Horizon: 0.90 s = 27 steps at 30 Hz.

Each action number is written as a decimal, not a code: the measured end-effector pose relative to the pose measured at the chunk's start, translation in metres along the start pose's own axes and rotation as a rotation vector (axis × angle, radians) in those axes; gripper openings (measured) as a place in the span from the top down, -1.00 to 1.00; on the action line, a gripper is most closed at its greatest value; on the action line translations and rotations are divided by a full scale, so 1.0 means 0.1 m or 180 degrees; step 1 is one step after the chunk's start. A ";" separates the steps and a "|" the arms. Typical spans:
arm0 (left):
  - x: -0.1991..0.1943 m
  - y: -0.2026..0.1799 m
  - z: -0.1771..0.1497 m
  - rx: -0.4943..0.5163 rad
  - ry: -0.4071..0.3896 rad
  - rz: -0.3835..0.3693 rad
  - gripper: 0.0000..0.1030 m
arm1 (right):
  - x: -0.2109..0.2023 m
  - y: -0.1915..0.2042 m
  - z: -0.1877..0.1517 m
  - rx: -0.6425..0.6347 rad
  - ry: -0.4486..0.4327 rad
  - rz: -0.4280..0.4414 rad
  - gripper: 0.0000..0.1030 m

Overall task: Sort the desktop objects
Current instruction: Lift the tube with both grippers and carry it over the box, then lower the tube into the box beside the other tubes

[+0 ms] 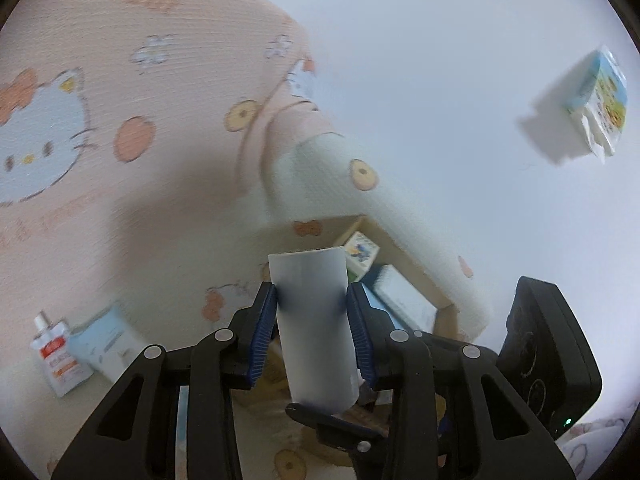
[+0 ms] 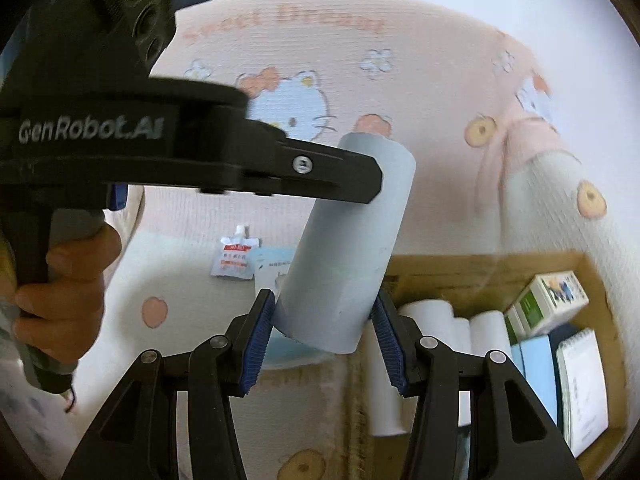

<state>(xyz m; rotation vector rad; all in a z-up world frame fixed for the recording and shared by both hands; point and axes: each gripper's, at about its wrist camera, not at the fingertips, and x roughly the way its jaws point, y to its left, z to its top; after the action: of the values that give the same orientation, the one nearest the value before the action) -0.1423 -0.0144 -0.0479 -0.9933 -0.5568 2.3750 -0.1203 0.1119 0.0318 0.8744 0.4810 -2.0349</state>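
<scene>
The grey-white roll (image 1: 314,328) is clamped in the left gripper (image 1: 312,312), up in the air over the cardboard box (image 2: 492,268). It sits between the spread pads of the right gripper (image 2: 324,320), though contact can't be made out. A pouch (image 2: 236,258) and a pale blue packet (image 1: 106,344) are lying on the cartoon-cat blanket (image 1: 120,80), with a tissue pack (image 1: 596,104) well apart.

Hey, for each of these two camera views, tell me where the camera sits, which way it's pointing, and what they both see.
Left wrist: sits on the left gripper, looking along its fingers, shut on a grey cylinder, down toward a cardboard box.
Right wrist: sits on the right gripper, looking across at the left gripper clamping the cylinder; the person's hand shows.
Shared: the cylinder, the box, the Hello Kitty blanket, the white pouch.
</scene>
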 end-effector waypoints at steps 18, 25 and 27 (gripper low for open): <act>1.01 -0.33 0.07 0.0072 0.0671 -0.0124 0.23 | 0.02 -0.91 -0.12 0.0404 0.0547 -0.0143 0.07; 1.30 -0.27 0.04 -0.0061 0.0949 -0.0134 0.23 | 0.12 -1.12 -0.20 0.0371 0.0787 -0.0088 0.07; 1.35 -0.25 0.02 -0.0098 0.1026 -0.0127 0.23 | 0.16 -1.17 -0.22 0.0394 0.0845 -0.0037 0.07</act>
<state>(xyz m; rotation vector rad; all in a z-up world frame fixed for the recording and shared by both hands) -0.2188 0.0842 -0.1054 -1.3323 -0.4855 2.1172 -0.2142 0.1830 0.0074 1.2286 0.5090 -1.9844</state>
